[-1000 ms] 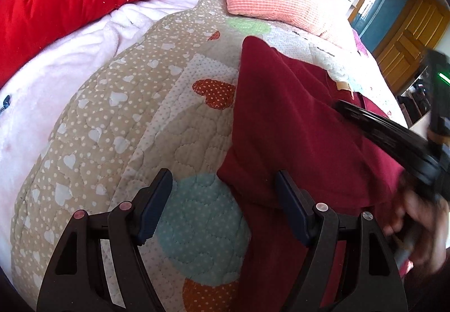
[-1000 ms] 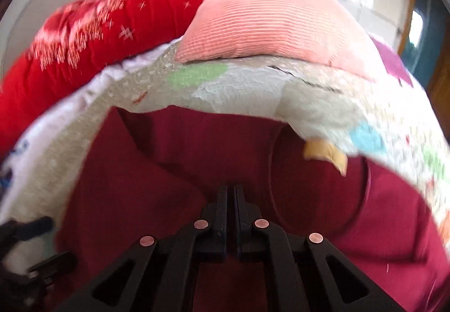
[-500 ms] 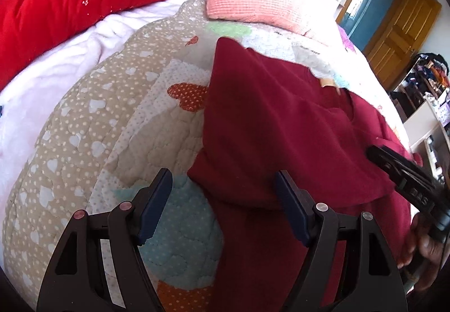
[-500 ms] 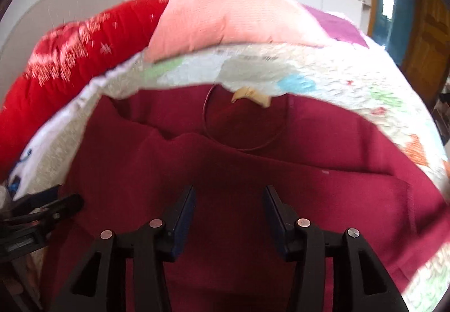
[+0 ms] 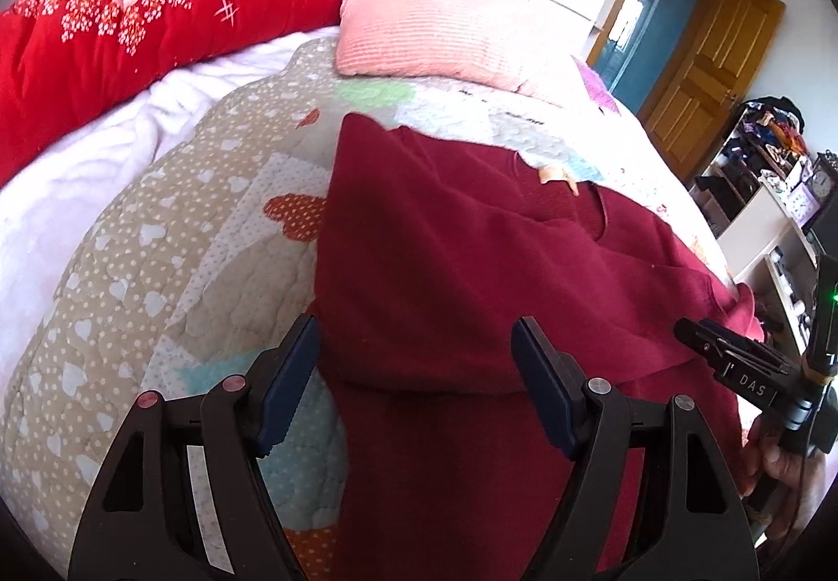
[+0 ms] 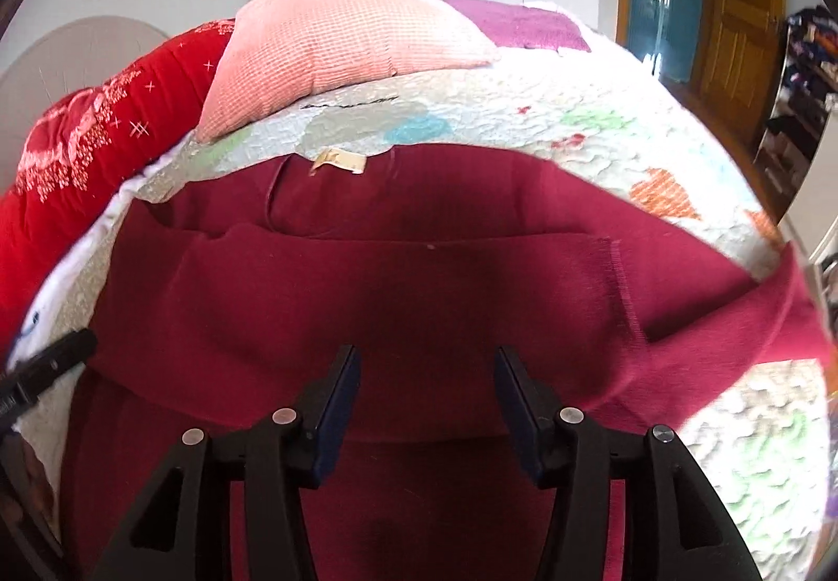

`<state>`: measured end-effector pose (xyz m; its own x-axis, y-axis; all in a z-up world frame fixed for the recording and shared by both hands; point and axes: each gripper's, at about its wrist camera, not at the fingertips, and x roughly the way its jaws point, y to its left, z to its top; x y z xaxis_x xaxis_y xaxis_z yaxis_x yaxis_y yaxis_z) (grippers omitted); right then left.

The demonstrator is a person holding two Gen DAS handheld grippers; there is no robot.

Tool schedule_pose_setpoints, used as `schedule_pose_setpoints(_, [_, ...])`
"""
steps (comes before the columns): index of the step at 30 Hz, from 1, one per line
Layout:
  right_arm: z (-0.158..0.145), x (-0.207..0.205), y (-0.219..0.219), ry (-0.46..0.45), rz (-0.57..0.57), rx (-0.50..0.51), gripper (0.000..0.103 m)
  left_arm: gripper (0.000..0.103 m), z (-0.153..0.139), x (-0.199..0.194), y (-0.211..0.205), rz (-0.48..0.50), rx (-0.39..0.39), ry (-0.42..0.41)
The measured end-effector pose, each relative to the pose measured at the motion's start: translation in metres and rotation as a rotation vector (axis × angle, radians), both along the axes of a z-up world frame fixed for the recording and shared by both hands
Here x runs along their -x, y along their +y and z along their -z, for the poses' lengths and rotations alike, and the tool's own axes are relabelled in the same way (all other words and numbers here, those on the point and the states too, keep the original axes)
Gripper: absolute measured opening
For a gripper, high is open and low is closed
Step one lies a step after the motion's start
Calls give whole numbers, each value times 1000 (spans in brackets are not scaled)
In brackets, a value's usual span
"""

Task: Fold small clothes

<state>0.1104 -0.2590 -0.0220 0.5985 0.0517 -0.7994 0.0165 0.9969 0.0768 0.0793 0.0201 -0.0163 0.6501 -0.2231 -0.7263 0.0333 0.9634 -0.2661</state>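
A dark red garment [image 5: 471, 266] lies flat on the patchwork quilt [image 5: 157, 240], with a sleeve folded across its front and a tan neck label [image 5: 558, 173] at the far end. It fills the right wrist view [image 6: 419, 298] too, label [image 6: 338, 160] at the top. My left gripper [image 5: 416, 371] is open and empty above the garment's left edge. My right gripper [image 6: 427, 390] is open and empty above the folded sleeve; it also shows at the right of the left wrist view [image 5: 733, 361].
A pink pillow [image 5: 434, 25] and a red floral duvet [image 5: 131, 25] lie at the head of the bed. A purple cloth [image 6: 518, 25] lies beyond the pillow. A wooden door [image 5: 702, 73] and cluttered shelves [image 5: 775, 172] stand to the right.
My right gripper was shut on the garment a second ago; it has opened, let go and drawn back. The left gripper has pulled back and stayed open.
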Motion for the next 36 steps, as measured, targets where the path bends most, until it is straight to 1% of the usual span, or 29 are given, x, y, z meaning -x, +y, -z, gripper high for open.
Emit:
schedule_pose_setpoints(2, [0,2,-5,-7,22,9,51,76,1,-1,-3,7,-16,0])
schedule_pose_setpoints(4, [9,2,-10,15,40,9,51,76,5,-3,-8,10,-38,13])
schedule_pose_setpoints(9, [9,4,-13,21,20,38,52,76,9,-5,-14,10,-86,22])
schedule_pose_setpoints(13, [-2,8,-26,22,39,-26,52,76,12,-3,-17,16,-114,24])
schedule_pose_setpoints(15, [-14,11,-45,-7,81,-50,52,76,13,-3,-16,13,-112,30])
schedule_pose_setpoints(16, [-20,13,-57,-25,109,-54,54,76,13,-2,-15,11,-106,33])
schedule_pose_setpoints(20, [-41,18,-133,-71,315,-53,75,76,14,-3,-11,-5,-72,52])
schedule_pose_setpoints(21, [-42,16,-153,-61,370,-50,77,76,15,-3,-11,-8,-70,54])
schedule_pose_setpoints(23, [-36,8,-197,10,476,-34,77,76,16,-3,-12,-8,-76,57])
schedule_pose_setpoints(24, [-33,5,-209,27,501,-44,77,76,16,-3,-13,-7,-81,57])
schedule_pose_setpoints(27, [-25,0,-243,40,577,-132,77,76,16,-3,-15,-3,-91,55])
schedule_pose_setpoints(30, [-15,-11,-255,56,590,-175,77,76,17,-4,-18,1,-102,55])
schedule_pose_setpoints(32, [-3,-22,-257,95,576,-191,77,76,17,-4,-18,5,-107,54])
schedule_pose_setpoints(33, [3,-25,-259,106,579,-204,75,76,17,-5,-18,6,-106,55])
schedule_pose_setpoints(34, [5,-24,-261,92,581,-199,58,76,17,-5,-17,7,-101,57])
schedule_pose_setpoints(35, [4,-25,-259,67,571,-157,32,76,17,-5,-16,7,-95,58])
schedule_pose_setpoints(36, [2,-24,-258,59,552,-111,21,76,16,-5,-15,6,-88,60])
